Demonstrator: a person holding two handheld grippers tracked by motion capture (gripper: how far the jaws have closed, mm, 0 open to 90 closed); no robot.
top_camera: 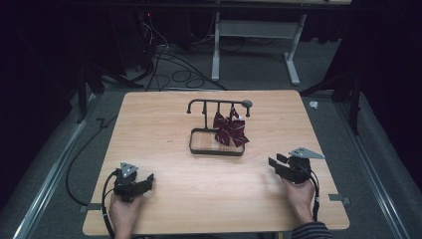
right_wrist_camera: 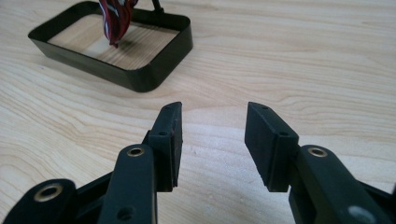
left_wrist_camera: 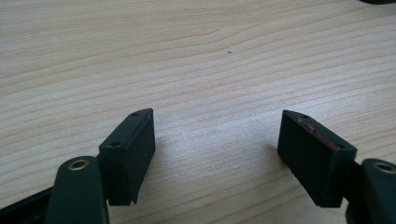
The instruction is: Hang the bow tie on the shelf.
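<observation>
A black metal stand [top_camera: 219,105] with hooks rises from a black rectangular tray base [top_camera: 217,151] at the middle of the wooden table [top_camera: 199,194]. A dark red striped bow [top_camera: 230,130] hangs from the stand over the tray; its lower end [right_wrist_camera: 114,21] dangles into the tray [right_wrist_camera: 154,77] in the right gripper view. My left gripper [top_camera: 148,180] rests at the near left, open, with bare wood between its jaws [left_wrist_camera: 217,135]. My right gripper [top_camera: 276,163] is at the near right, open and empty [right_wrist_camera: 212,140], a short way from the tray.
Beyond the table's far edge stand a white desk frame [top_camera: 254,35] and loose cables [top_camera: 171,64] on a grey floor. A black cable [top_camera: 82,154] runs along the left side of the table.
</observation>
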